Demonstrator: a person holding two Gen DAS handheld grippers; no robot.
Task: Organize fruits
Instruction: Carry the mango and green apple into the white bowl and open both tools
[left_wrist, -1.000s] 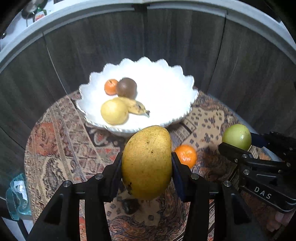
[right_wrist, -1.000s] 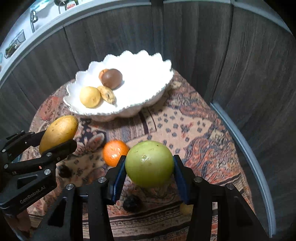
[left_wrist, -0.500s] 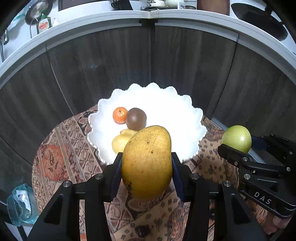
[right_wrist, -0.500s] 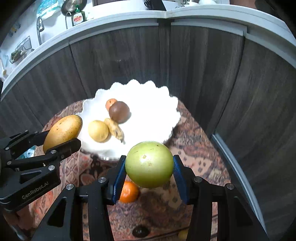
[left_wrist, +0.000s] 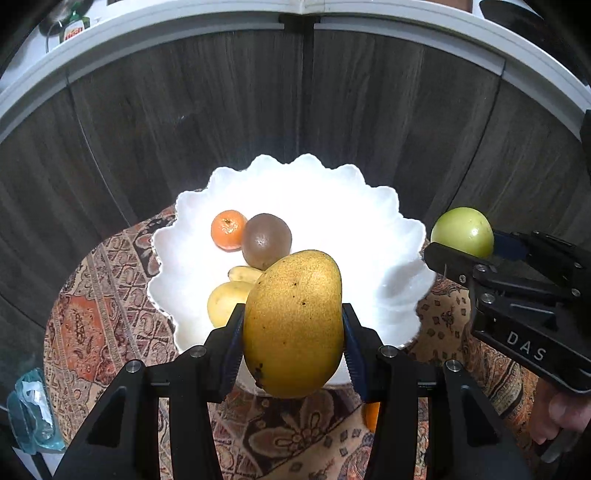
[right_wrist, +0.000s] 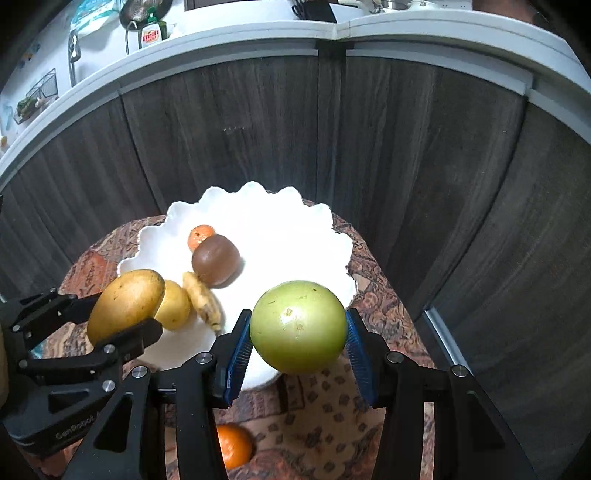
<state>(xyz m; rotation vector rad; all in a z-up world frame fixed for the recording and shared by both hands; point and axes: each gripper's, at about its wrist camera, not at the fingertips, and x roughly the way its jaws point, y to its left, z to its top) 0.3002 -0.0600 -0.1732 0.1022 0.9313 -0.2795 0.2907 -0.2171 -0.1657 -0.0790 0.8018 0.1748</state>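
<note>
The left gripper (left_wrist: 293, 325) is clamped on a mango (left_wrist: 293, 321), the right gripper (right_wrist: 298, 326) on a green apple (right_wrist: 298, 326). Both have risen from the patterned cloth (left_wrist: 103, 317) to the near rim of the white bowl (left_wrist: 332, 206), so release looks near.

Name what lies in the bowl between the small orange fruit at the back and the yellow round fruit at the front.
The brown round fruit and a small banana lie between them, best seen in the right wrist view.
</note>
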